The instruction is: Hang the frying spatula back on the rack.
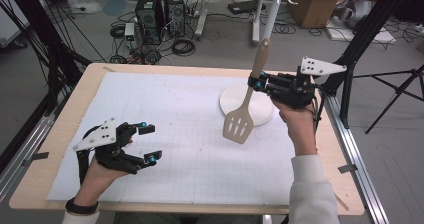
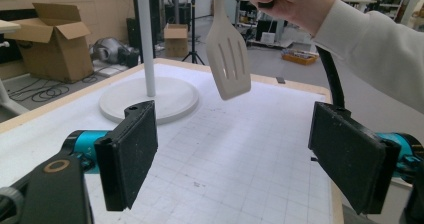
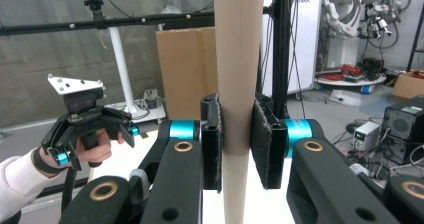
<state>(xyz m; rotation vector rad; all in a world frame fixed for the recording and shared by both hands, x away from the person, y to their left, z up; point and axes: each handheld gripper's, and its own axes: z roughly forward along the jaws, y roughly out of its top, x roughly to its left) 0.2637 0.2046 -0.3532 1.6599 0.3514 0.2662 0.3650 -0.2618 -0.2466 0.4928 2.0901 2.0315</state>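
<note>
A beige slotted spatula (image 1: 240, 124) hangs upright in the air, blade down, over the right middle of the table. My right gripper (image 1: 256, 81) is shut on its handle (image 3: 239, 44), with a pad pressed on each side. The blade hovers just in front of the round white base (image 1: 262, 111) of a stand. In the left gripper view the spatula (image 2: 227, 59) hangs ahead of the stand's base (image 2: 170, 96). My left gripper (image 1: 150, 143) is low at the front left of the table, its jaws wide apart with nothing between them (image 2: 235, 149). The right gripper view shows it too (image 3: 97, 144).
A white gridded mat (image 1: 175, 134) covers most of the wooden table (image 1: 55, 134). The stand's white pole (image 1: 270, 19) rises from its base at the back right. Black frame posts (image 1: 360, 39) flank the table. Computer towers (image 1: 160, 14), cables and cardboard boxes lie on the floor behind.
</note>
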